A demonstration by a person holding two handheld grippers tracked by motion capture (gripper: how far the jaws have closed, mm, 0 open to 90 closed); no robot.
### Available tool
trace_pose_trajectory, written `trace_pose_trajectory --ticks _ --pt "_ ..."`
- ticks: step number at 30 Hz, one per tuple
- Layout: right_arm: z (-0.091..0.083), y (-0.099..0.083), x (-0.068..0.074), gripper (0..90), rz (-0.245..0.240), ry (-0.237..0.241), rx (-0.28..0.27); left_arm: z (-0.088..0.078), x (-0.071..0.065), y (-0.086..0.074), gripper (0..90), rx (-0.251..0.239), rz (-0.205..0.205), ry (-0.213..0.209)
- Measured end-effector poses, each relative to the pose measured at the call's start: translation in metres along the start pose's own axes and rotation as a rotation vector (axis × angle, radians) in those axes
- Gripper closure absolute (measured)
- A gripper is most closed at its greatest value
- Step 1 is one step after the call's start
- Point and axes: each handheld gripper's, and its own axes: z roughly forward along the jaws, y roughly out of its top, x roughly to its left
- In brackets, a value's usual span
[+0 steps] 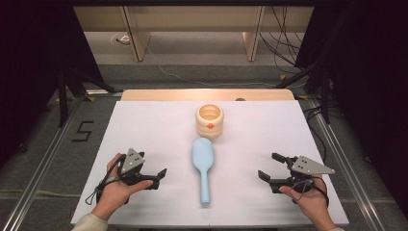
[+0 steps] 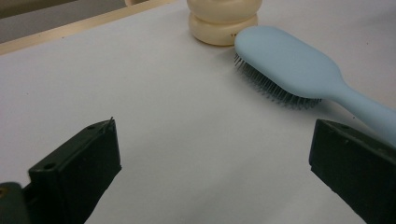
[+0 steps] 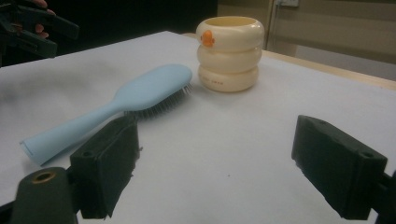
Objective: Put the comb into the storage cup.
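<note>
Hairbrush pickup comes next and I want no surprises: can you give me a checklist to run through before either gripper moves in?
1. Hairbrush lies free on the table, bristles down: ok.
2. Handle end points toward the person, nothing on it: ok.
3. Left gripper open, nothing between its jaws: ok.
4. Right gripper open, nothing between its jaws: ok.
5. Brush head clear of the cream holder: cannot tell, they lie very close.
6. Holder upright, mouth open: ok.
</note>
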Motion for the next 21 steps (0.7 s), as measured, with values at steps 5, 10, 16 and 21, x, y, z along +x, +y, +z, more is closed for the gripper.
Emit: trace_pose_trajectory --ticks 5,10,16,21 --pt "-0.001 0.000 0.000 16.0 0.001 -0.001 -0.003 0.001 -0.003 0.001 2.1 0.006 0.011 -0.008" --pt "0.000 0.000 0.000 16.0 0.003 -0.002 -0.002 0.004 -0.012 0.006 8.0 0.007 0.020 -0.035" --pt "0.001 0.000 0.001 16.1 0.001 -0.004 0.001 0.020 -0.046 0.025 46.6 0.013 0.069 -0.147" --pt "0.001 0.000 0.000 16.1 0.002 -0.003 0.007 0.045 -0.081 0.034 82.8 0.091 0.182 -0.258"
